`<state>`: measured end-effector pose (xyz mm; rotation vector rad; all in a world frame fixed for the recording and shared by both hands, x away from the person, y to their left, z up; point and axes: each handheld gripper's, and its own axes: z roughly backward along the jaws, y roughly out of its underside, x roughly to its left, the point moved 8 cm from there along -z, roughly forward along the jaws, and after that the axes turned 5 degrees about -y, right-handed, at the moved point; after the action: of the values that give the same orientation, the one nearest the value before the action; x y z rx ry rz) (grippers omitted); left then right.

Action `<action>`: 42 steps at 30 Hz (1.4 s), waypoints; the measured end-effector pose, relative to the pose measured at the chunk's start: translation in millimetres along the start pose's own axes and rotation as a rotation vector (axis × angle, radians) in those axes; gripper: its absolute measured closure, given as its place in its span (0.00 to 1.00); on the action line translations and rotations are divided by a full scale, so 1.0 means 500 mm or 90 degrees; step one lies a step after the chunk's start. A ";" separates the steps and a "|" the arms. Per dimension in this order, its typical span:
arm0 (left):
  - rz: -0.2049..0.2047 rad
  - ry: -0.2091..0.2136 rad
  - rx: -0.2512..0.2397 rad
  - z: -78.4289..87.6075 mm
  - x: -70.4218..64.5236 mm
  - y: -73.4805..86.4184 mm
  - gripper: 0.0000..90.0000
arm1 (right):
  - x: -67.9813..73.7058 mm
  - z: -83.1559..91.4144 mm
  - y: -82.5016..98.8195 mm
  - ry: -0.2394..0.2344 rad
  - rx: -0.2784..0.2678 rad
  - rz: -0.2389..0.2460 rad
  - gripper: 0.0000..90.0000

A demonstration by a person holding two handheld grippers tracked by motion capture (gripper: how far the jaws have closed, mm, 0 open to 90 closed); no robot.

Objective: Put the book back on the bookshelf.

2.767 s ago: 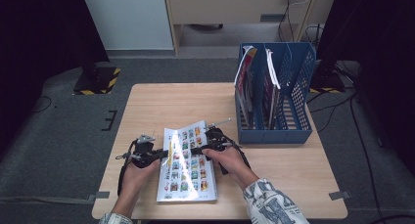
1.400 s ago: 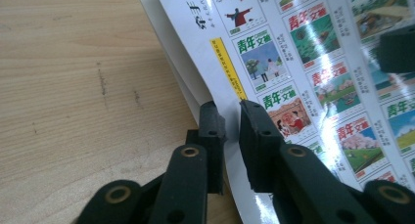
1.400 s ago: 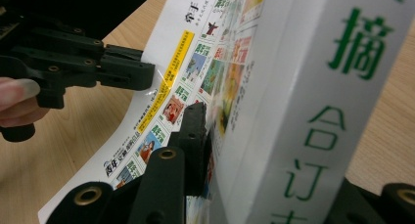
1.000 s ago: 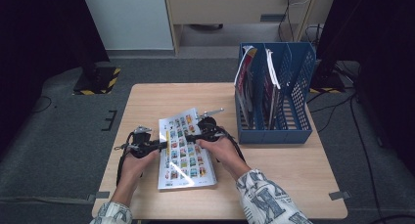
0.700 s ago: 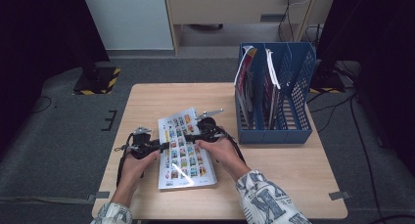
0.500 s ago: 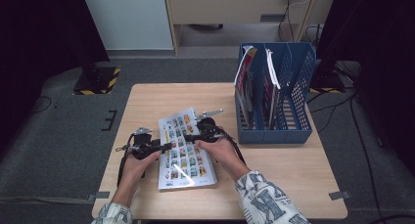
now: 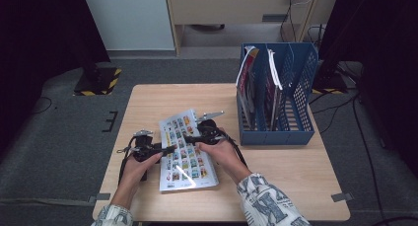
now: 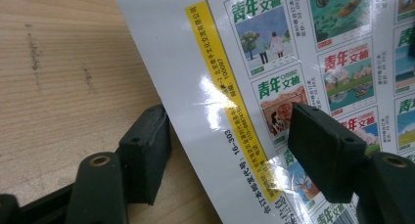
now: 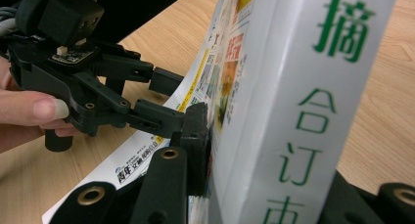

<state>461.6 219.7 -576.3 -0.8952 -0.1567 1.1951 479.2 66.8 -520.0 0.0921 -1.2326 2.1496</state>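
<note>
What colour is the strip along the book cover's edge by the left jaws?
Yellow, with small dark print, on the book; clearest in the left gripper view.

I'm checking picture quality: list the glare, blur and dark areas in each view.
High view: dark corners, a bright glare patch on the book. Left gripper view: white glare streaks on its glossy cover, print still sharp. Right gripper view: the nearby spine and the far left gripper look soft.

Right gripper (image 9: 254, 185) clamps the thick book's spine (image 9: 303, 111); left gripper (image 9: 169, 101) is open.
</note>
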 end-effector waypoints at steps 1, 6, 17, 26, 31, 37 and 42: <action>0.004 0.003 0.002 0.001 0.002 0.000 0.39 | 0.000 0.000 0.000 0.000 0.000 0.001 0.79; 0.023 -0.006 0.005 0.011 0.012 -0.004 0.54 | 0.002 0.000 -0.001 -0.003 0.002 0.010 0.79; -0.008 -0.055 -0.009 0.026 0.016 -0.018 0.87 | 0.000 0.009 -0.014 0.002 -0.009 0.038 0.79; -0.027 -0.069 -0.044 0.041 0.011 -0.042 0.92 | -0.004 0.016 -0.028 0.002 -0.036 0.054 0.80; -0.044 -0.088 -0.057 0.045 0.007 -0.058 0.93 | -0.006 0.021 -0.039 0.005 -0.054 0.067 0.80; -0.056 -0.104 -0.074 0.054 0.005 -0.072 0.93 | -0.004 0.025 -0.052 0.006 -0.069 0.074 0.80; -0.070 -0.118 -0.087 0.062 0.001 -0.081 0.94 | -0.001 0.028 -0.059 0.008 -0.077 0.085 0.80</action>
<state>474.6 232.9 -528.9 -0.8814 -0.4366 1.1740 492.8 65.6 -490.3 -0.0569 -1.3944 2.1783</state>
